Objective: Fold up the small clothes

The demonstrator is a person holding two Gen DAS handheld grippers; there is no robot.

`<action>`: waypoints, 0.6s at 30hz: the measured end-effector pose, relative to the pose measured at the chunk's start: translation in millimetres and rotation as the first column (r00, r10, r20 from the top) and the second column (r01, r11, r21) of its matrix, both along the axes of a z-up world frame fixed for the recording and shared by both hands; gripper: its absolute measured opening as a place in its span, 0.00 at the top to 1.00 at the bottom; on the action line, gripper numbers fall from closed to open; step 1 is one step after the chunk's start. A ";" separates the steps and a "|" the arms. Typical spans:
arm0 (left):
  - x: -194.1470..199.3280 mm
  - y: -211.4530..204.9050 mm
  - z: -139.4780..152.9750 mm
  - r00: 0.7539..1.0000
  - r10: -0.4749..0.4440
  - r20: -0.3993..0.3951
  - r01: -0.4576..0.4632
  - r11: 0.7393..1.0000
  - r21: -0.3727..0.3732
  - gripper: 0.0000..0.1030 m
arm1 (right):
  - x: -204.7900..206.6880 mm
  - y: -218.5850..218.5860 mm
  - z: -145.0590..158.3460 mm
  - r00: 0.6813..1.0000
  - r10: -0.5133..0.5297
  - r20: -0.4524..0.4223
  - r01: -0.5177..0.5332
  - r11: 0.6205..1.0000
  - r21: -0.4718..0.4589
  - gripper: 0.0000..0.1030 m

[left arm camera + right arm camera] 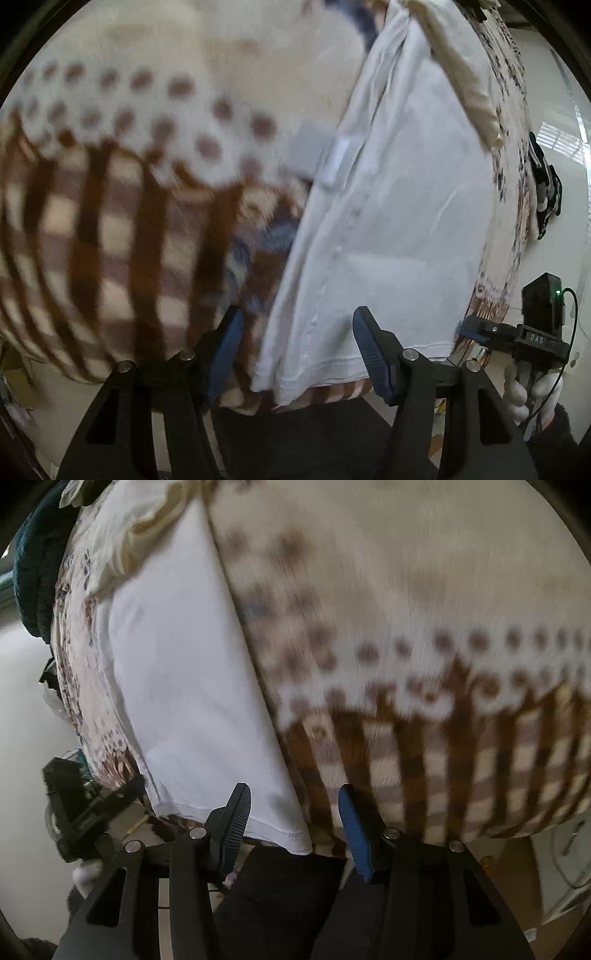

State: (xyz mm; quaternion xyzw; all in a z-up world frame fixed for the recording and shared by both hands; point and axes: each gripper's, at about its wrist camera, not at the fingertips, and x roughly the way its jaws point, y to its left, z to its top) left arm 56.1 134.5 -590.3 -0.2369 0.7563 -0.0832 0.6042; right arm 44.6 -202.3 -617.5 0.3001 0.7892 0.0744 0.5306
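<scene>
Lying lengthwise on a brown checked and dotted blanket [110, 221], white garment [399, 206] already narrowed into a long panel, hem toward both cameras. Judged partway: side folds apparently made, crosswise fold from hem upward not yet done. Left gripper [299, 354] poised at hem, jaws spread, nothing between them. Right gripper [291, 827] likewise at hem corner, jaws spread and empty; whether touching cloth, cannot tell. Reading "DAS" on right gripper body in left view; small white tag [338, 158] on garment too blurred to read. Patterned sheet [517, 155] and cream cloth [461, 74] beside garment.
</scene>
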 end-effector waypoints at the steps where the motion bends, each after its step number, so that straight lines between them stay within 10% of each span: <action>1: -1.3 -2.6 -3.5 1.000 -0.005 0.002 0.005 1.000 0.014 0.43 | -6.6 1.6 -6.7 1.000 -0.011 -0.011 0.012 1.000 0.014 0.50; 5: -1.0 -11.1 0.9 0.999 -0.002 0.046 0.001 1.000 0.030 0.45 | -14.5 13.0 -23.6 0.999 -0.045 -0.026 0.047 0.998 0.050 0.50; 8: -5.4 -17.7 8.7 0.997 -0.011 0.076 0.008 0.999 0.032 0.93 | -15.7 23.3 -32.4 0.997 -0.071 -0.033 0.073 0.995 0.071 0.50; 10: -7.7 -16.1 12.6 0.996 0.017 0.084 -0.018 1.000 0.012 0.95 | -18.7 26.5 -35.2 0.995 -0.091 -0.040 0.094 0.992 0.088 0.53; 14: -14.7 -5.0 30.9 0.990 0.102 0.093 -0.098 0.994 -0.042 0.97 | -23.5 20.6 -28.3 0.993 -0.116 -0.032 0.119 0.984 0.129 0.93; 18: -13.1 6.0 55.8 0.980 0.173 0.095 -0.163 0.981 -0.107 0.97 | -22.4 19.5 -9.3 0.991 -0.130 -0.011 0.130 0.977 0.171 0.97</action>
